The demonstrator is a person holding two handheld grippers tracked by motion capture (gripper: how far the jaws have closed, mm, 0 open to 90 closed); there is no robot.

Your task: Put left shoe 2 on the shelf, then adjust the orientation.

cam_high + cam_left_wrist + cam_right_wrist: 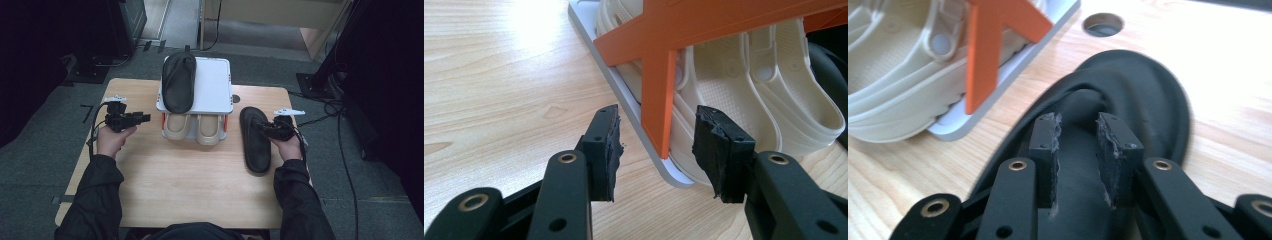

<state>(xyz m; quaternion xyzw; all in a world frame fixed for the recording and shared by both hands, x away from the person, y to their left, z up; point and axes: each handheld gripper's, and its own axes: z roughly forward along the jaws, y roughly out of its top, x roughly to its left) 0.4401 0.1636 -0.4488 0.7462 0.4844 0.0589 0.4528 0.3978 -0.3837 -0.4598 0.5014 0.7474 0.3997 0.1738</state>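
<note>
On the wooden table (pixel 190 185), toward its right side, a black flip-flop (pixel 255 140) is lying flat with its length running away from the person, just beside the small white two-level shoe rack (pixel 215 85). Over that flip-flop's strap area the right gripper (pixel 272 129) is hovering in the person's right hand (pixel 289 147); in the right gripper view its jaws are standing partly apart above the dark footbed (pixel 1138 95), with a gap between the pads (pixel 1045 145) and nothing pinched, so the sandal is resting free on the wood. A second black flip-flop (pixel 178 80) is lying on the rack's white top shelf, toward its left side, overhanging the far edge. Beneath the shelf a pair of cream clogs (pixel 195 129) is sitting side by side on the lower level, toes pointing at the person, framed by orange braces (pixel 659 95). Well apart on the left, the left gripper (pixel 145 118) is being held in the left hand (pixel 111 142), pointing across at the rack; its jaws are standing fairly wide and empty, with the pads (pixel 606 150) close to the rack's base plate and orange brace but not touching. A round cable hole (pixel 1103 24) is showing in the tabletop just past the black flip-flop's far end.
</note>
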